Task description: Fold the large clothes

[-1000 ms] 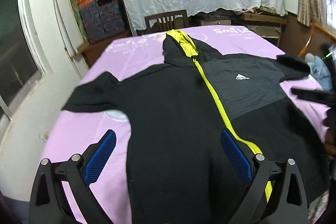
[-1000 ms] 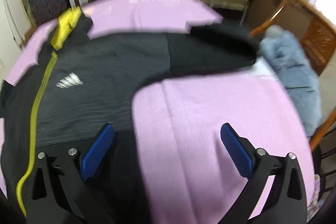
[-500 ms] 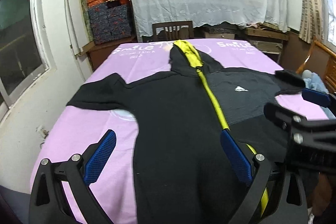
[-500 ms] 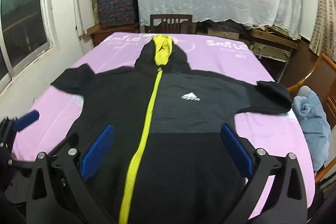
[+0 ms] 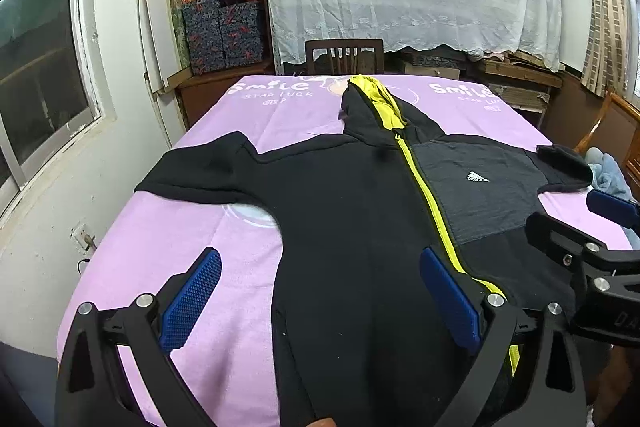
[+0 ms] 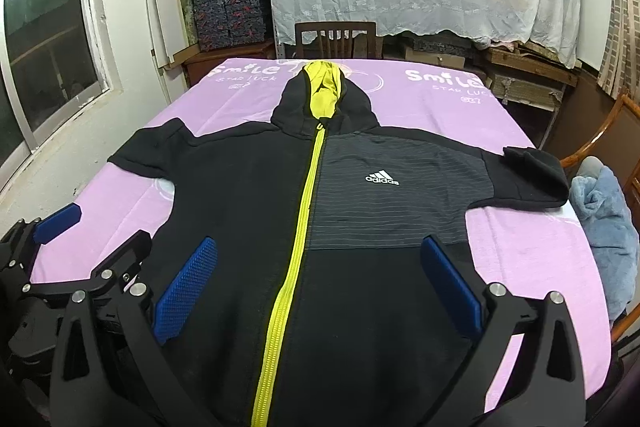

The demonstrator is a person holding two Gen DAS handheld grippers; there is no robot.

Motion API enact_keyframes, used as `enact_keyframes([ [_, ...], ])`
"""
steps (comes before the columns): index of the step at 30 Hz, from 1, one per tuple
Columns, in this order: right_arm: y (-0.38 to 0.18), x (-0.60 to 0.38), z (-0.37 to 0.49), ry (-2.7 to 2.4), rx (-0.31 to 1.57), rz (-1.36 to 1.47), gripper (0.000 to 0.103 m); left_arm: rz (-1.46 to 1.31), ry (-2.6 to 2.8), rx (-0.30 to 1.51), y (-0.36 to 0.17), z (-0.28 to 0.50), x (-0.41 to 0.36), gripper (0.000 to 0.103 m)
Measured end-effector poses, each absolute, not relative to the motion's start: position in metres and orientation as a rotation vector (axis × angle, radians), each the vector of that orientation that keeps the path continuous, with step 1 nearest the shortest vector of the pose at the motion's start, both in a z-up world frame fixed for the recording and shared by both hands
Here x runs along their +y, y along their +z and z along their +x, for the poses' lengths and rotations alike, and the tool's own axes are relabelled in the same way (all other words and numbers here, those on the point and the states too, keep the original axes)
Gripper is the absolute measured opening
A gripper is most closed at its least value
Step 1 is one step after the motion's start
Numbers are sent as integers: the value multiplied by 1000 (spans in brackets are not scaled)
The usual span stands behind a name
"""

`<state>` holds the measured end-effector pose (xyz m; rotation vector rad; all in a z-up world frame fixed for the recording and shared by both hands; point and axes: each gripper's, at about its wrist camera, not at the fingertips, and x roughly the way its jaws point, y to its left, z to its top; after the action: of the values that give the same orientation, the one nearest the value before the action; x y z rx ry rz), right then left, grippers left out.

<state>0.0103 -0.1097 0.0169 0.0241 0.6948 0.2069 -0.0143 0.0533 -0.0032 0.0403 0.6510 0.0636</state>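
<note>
I hold my left gripper [image 5: 320,301] and right gripper [image 6: 318,291] low at the frame bottoms, side by side, jaws spread wide and empty, above the black hoodie [image 6: 320,227] lying flat, frame centre, on the pink sheet [image 6: 532,247].

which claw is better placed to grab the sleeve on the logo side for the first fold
Right. The right claw hovers open over the black zip-up hoodie nearer its logo-side sleeve. The left claw is open too but sits over the opposite half, so it would probably have to cross the yellow zipper.
</note>
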Motion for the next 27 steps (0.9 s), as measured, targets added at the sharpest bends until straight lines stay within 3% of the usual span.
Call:
enact_keyframes([
  [27, 1, -116, 19, 218, 739, 63, 99, -6, -17, 771, -23, 7, 50, 100],
])
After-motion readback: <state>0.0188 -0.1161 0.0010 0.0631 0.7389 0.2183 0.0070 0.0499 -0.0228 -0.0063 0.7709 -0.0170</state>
